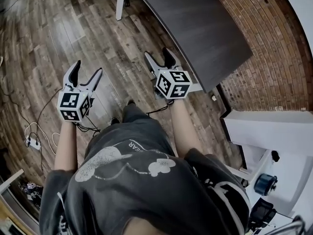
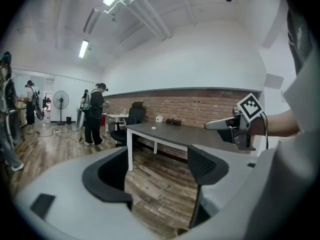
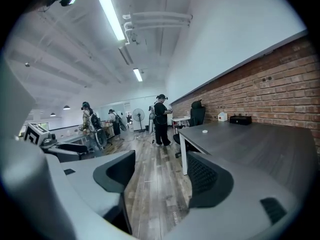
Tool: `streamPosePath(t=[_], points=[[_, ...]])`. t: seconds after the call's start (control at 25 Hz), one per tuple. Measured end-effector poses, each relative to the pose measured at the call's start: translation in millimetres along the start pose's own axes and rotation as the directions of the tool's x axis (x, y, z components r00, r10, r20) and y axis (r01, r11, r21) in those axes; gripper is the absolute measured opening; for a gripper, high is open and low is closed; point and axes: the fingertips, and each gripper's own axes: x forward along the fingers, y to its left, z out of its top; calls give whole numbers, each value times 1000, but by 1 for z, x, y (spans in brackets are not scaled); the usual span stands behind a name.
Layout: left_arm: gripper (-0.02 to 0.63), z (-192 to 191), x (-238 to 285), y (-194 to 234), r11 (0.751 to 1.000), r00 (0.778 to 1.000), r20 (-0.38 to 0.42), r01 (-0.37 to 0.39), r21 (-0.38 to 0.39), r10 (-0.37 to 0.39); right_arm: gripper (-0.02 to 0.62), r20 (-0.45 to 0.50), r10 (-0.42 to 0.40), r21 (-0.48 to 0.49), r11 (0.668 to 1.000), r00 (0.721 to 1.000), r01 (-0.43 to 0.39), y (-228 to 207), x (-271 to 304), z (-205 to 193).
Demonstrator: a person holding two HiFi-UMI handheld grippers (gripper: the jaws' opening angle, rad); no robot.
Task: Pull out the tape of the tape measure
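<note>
Left tongs (image 1: 88,69) stand apart, empty, above the floor (image 1: 49,33). Right tongs (image 1: 157,54), also apart and empty, hover by the worktop (image 1: 195,28) edge. No tape measure shows in any view; searching blind, the right may strike that edge.

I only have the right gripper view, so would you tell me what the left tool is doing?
Observer: The left tool stands open, with only floor between its jaws.
Operator: Thank you. Is a tape measure near it?
Observer: None shows anywhere; the head view shows a white power strip on the floor at its left.
Operator: Where is my right tool relative to the desk?
Observer: From above, the right tool hangs open over the floor, just beside the desk's long edge.
</note>
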Motion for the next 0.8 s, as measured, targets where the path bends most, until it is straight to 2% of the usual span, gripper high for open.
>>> streamPosePath(t=[0.2, 0.4, 0.56, 0.8], points=[[364, 7, 15, 33, 998, 999, 4, -48, -30, 48, 316, -18, -21, 9, 1000, 1000, 21, -10, 32, 9], [365, 17, 50, 53, 998, 999, 9, -46, -30, 46, 316, -39, -20, 17, 1000, 999, 21, -25, 76, 14], [365, 26, 103, 78, 999, 999, -5, -45, -29, 45, 316, -39, -28, 32, 999, 999, 29, -55, 128, 23], [365, 50, 217, 110, 1000, 999, -49, -19, 0, 19, 314, -53, -59, 77, 995, 997, 63, -132, 218, 42]])
